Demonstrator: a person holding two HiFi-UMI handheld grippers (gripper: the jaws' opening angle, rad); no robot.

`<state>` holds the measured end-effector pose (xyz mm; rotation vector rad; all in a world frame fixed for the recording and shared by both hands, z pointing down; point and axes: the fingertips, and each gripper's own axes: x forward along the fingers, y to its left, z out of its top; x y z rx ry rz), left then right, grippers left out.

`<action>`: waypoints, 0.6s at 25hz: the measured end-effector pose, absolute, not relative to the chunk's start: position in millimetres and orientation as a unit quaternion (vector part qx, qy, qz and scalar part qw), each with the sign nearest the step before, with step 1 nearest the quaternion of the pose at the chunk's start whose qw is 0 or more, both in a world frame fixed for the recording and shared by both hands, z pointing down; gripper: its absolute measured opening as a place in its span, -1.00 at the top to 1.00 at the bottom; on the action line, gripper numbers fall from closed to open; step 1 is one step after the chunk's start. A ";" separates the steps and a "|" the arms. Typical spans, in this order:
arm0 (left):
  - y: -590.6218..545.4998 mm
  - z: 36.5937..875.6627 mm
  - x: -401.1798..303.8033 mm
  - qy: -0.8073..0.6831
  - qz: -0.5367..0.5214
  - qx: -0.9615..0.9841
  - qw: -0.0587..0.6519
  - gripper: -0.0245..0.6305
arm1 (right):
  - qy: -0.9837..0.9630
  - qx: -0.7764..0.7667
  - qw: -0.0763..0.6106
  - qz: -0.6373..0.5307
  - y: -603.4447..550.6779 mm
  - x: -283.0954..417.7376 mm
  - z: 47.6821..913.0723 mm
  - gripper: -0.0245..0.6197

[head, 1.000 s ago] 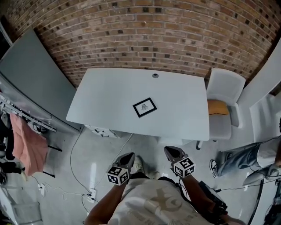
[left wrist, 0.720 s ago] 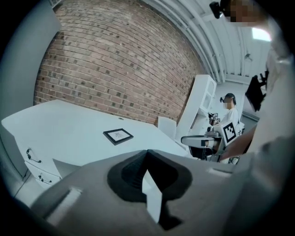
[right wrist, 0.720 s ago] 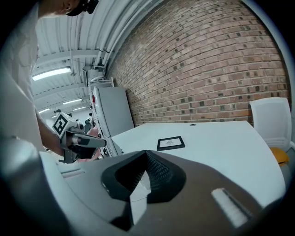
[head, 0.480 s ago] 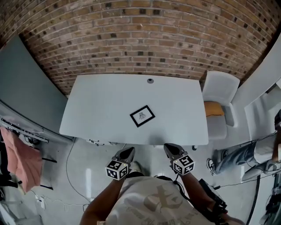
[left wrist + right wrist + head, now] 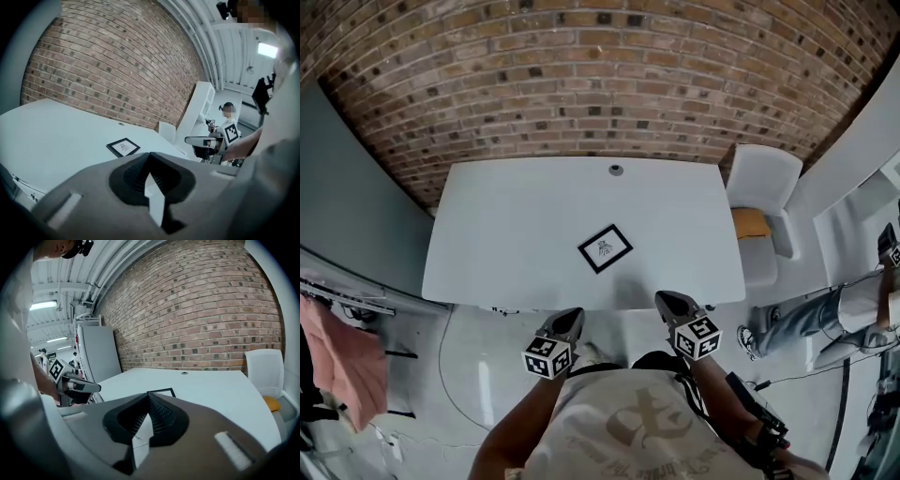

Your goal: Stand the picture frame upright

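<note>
A small black picture frame [image 5: 605, 248] with a white mat lies flat near the middle of the white table [image 5: 506, 216], a little toward its near edge. It also shows lying flat in the left gripper view [image 5: 123, 147], and its far edge peeks over the jaws in the right gripper view [image 5: 161, 392]. My left gripper [image 5: 574, 317] is shut and empty, just short of the table's near edge, left of the frame. My right gripper [image 5: 664, 300] is shut and empty too, at the near edge, right of the frame. Neither touches the frame.
A brick wall [image 5: 600, 84] runs behind the table. A white chair [image 5: 759, 220] with an orange cushion stands at the table's right end. A grey panel [image 5: 347, 187] stands to the left, pink cloth [image 5: 337, 352] hangs lower left, and a seated person's legs [image 5: 825, 314] are at the right.
Both grippers, still shut, have come forward to the table's near edge. The table and frame now sit closer and more centred in the head view.
</note>
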<state>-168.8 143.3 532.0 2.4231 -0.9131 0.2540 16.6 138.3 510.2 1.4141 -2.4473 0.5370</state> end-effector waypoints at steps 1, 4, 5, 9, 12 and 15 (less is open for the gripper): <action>142.1 532.2 -171.2 -0.337 0.092 0.898 0.268 0.92 | -0.842 0.489 0.134 0.184 135.7 15.4 508.6 0.90; 137.0 534.0 -175.1 -0.338 0.082 0.896 0.276 0.92 | -0.841 0.485 0.151 0.184 130.2 11.6 507.8 0.90; 135.9 535.1 -175.0 -0.339 0.078 0.894 0.281 0.92 | -0.842 0.480 0.159 0.186 129.9 10.5 509.1 0.90; 131.6 544.1 -174.0 -0.347 0.069 0.887 0.298 0.92 | -0.848 0.459 0.184 0.192 125.8 5.1 517.6 0.90; 123.4 549.5 -175.3 -0.356 0.081 0.882 0.300 0.92 | -0.851 0.454 0.187 0.189 110.8 4.1 522.7 0.90; 117.2 555.2 -182.0 -0.372 0.096 0.873 0.301 0.92 | -0.852 0.449 0.189 0.192 97.3 2.9 533.2 0.90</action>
